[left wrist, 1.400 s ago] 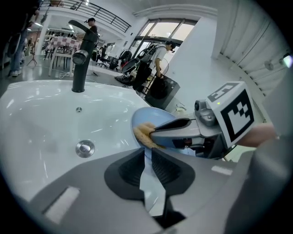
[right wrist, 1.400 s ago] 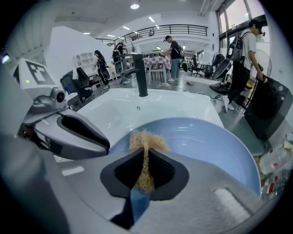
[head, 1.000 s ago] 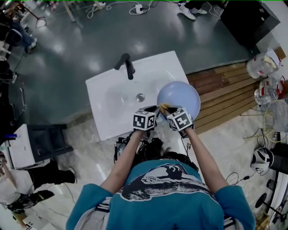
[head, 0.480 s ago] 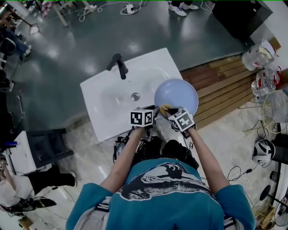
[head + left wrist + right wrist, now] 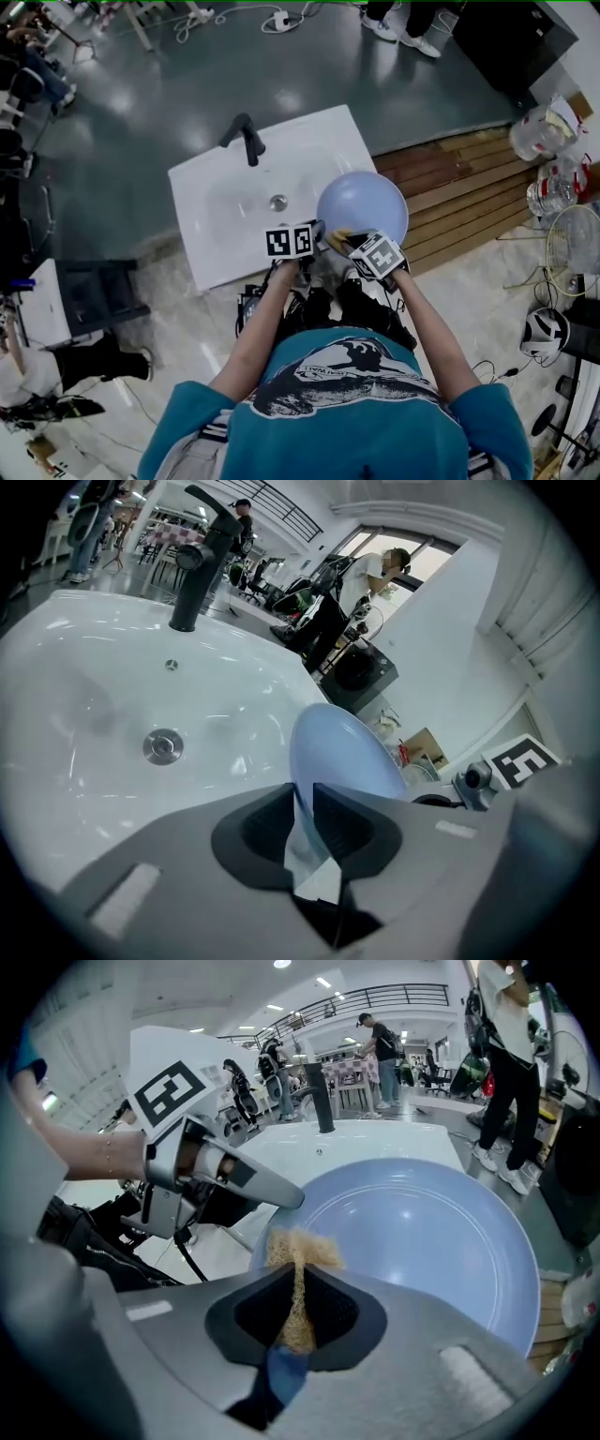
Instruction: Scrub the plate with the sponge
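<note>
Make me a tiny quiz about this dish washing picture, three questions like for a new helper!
1. Pick one: what is pinched in the right gripper? A) a sponge B) a fork C) a cup
2. True or false: the left gripper grips the pale blue plate by its rim.
3. Fill the gap: the faucet on the white sink is ____ in colour.

Key: 1 A. 2 true; its jaws have just been closing, with the plate's rim between them. 3 black.
</note>
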### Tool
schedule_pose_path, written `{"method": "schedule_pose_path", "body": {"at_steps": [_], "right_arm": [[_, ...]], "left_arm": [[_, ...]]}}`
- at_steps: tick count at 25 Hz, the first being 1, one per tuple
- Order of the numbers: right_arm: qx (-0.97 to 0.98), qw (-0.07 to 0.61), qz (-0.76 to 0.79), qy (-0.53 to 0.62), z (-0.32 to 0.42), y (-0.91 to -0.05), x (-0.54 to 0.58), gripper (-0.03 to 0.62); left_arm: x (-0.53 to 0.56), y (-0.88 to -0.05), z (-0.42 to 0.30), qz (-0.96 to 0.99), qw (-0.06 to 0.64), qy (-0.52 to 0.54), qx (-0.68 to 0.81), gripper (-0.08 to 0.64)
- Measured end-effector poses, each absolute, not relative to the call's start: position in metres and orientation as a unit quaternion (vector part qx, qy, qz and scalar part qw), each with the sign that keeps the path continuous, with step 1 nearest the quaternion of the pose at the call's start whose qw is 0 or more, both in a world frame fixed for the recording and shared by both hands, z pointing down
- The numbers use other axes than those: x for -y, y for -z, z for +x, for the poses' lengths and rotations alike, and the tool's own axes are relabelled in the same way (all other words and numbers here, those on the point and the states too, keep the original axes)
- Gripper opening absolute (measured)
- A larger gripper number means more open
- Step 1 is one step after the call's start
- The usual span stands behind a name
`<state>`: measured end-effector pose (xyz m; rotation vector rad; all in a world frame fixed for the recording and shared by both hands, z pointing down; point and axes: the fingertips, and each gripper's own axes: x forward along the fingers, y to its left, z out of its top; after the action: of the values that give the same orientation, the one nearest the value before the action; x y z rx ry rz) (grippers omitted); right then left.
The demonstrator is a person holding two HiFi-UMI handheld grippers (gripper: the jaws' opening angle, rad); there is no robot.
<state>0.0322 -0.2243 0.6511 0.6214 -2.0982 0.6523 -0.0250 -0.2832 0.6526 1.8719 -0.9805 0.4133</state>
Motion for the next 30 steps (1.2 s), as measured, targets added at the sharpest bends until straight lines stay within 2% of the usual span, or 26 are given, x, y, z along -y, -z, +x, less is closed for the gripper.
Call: {"method": "schedule_pose_path", "body": {"at_steps": [5,13,18,25,30], "right_arm": [[0.838,0.424,0.222,-0.263,0.047,-0.649,0.222,0.032],[0.833,0.427,0.211,-0.283,0.066,-0.649,0.231,0.032],[0.793,0.448,0.292,-0.291,0.106,-0.653,0.256,0.032],[0.770,0.409,0.375,-0.315,0.153,-0.652,0.297,0.031],[0.753,0.446,0.410,-0.258,0.161,-0.653,0.329,0.031]], "left_arm": [[0.281,-0.650,-0.014,0.768,0.451,-0.195,0.411,0.081],[0.277,-0.650,-0.006,0.762,0.452,-0.201,0.418,0.086],[0.279,-0.647,-0.015,0.759,0.428,-0.217,0.440,0.081],[0.279,-0.647,-0.017,0.765,0.414,-0.234,0.435,0.087],[0.278,-0.647,-0.016,0.768,0.412,-0.231,0.432,0.089]]}}
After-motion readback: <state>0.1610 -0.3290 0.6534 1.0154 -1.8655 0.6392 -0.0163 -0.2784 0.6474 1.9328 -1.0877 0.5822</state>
